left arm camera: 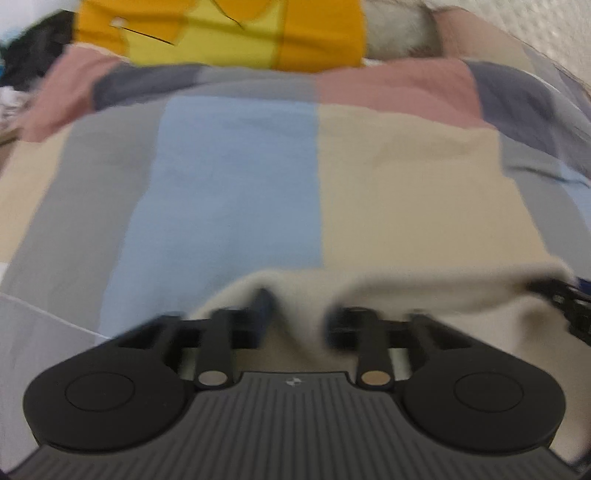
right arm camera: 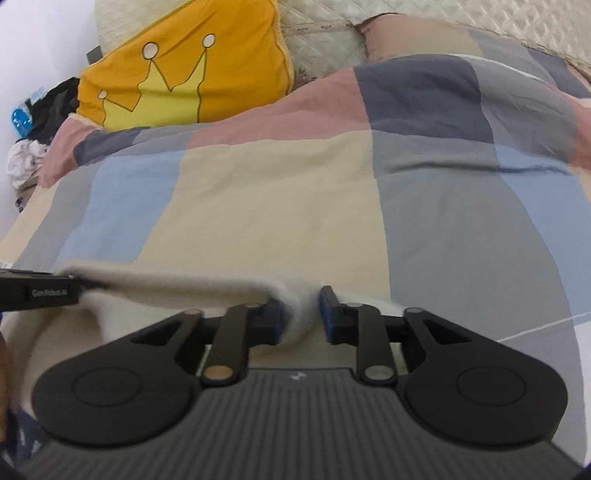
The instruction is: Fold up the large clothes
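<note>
A cream-white garment (left arm camera: 424,291) is held up by its top edge over a bed with a patchwork quilt (left arm camera: 236,177). My left gripper (left arm camera: 299,314) is shut on the garment's edge; cloth bunches between and over its blue-padded fingers. My right gripper (right arm camera: 301,314) is shut on the same garment (right arm camera: 177,291), a fold of cloth pinched between its blue pads (right arm camera: 328,310). The edge stretches between the two grippers. The left gripper shows at the left edge of the right wrist view (right arm camera: 40,293), and the right gripper at the right edge of the left wrist view (left arm camera: 569,299).
The quilt (right arm camera: 443,206) has blue, grey, beige, pink and navy squares. An orange pillow with a yellow crown (right arm camera: 177,74) leans at the bed head, also in the left wrist view (left arm camera: 221,29). Dark and white clothes (right arm camera: 37,125) are piled at the far left.
</note>
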Motion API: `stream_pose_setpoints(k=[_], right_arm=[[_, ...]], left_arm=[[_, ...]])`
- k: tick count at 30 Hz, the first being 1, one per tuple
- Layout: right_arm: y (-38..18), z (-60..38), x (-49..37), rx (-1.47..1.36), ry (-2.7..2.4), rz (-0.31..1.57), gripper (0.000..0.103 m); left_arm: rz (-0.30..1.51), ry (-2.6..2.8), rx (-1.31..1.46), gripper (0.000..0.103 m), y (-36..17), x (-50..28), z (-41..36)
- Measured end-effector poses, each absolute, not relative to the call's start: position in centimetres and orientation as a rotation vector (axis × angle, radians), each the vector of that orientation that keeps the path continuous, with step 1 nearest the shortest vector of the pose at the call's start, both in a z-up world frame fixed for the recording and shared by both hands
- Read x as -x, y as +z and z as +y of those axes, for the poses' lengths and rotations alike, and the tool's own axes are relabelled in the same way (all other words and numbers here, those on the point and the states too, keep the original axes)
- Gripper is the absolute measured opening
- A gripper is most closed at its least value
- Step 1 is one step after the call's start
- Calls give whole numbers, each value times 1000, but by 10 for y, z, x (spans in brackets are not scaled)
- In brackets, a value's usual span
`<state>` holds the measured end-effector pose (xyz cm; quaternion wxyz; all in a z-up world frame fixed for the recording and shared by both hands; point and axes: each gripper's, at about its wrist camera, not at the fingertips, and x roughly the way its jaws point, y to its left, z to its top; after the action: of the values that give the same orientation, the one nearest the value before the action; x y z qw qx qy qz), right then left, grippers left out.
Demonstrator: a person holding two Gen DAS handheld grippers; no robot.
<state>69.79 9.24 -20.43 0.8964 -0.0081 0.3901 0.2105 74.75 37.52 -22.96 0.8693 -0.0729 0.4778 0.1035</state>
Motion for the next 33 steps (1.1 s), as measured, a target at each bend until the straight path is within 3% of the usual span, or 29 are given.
stream_pose_setpoints(k=[1,2,3,4,17,33], right_arm=[[-201,94,-696,15,448,813,44],[-200,96,-697,4,460,817,60],[-197,97,-695,-9,470,816,73],[-193,97,-693,-18,479,811,77],[-131,64,-596,-45,477,726,78],[-18,-24,-351,-55,521,568,78]], left_arm=[[992,196,156,66,-226,-748,376],[983,182,157,75,-221,-747,376],[975,166,157,76,-215,-744,373],[969,156,161,76,-210,-741,372],[868,234,274,77,-120,-616,360],[747,259,368,77,41,-328,302]])
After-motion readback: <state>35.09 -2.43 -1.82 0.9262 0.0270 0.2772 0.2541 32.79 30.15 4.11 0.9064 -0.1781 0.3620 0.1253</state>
